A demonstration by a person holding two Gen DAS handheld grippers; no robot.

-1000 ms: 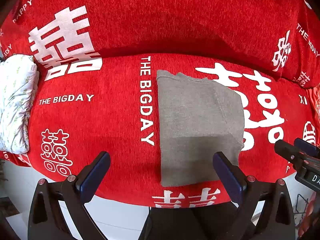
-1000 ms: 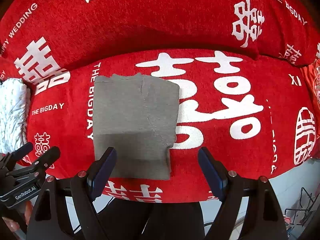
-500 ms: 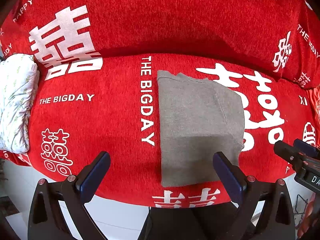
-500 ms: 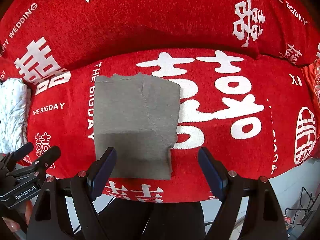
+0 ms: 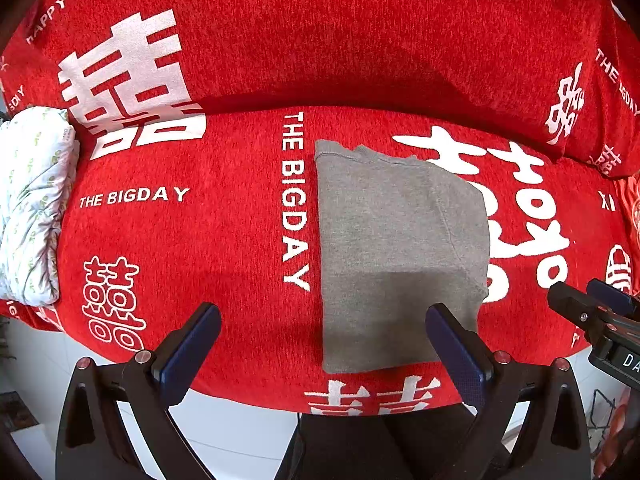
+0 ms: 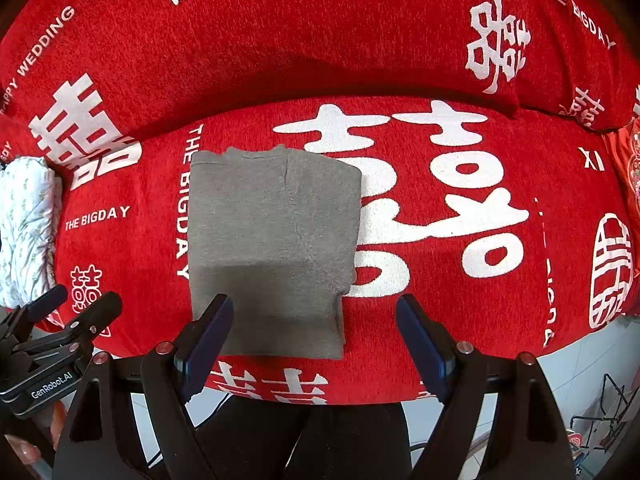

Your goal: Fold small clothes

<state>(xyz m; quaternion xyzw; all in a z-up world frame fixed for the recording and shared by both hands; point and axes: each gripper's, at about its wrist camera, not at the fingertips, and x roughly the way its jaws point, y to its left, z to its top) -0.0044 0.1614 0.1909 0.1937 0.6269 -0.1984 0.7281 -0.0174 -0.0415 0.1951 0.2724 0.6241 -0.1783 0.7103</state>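
Note:
A grey garment [image 5: 400,252], folded into a flat rectangle, lies on the red sofa seat; it also shows in the right wrist view [image 6: 268,252]. My left gripper [image 5: 322,344] is open and empty, held above the seat's front edge, with its right finger over the garment's near right corner. My right gripper [image 6: 314,340] is open and empty, with its left finger over the garment's near left corner. Each gripper shows at the edge of the other's view: the right one [image 5: 592,312] and the left one [image 6: 72,312].
The sofa [image 5: 200,240] is covered in red cloth with white lettering; its backrest [image 6: 280,40] rises behind the seat. A white patterned bundle of cloth [image 5: 32,208] lies at the seat's left end. White floor [image 5: 240,432] lies below the front edge.

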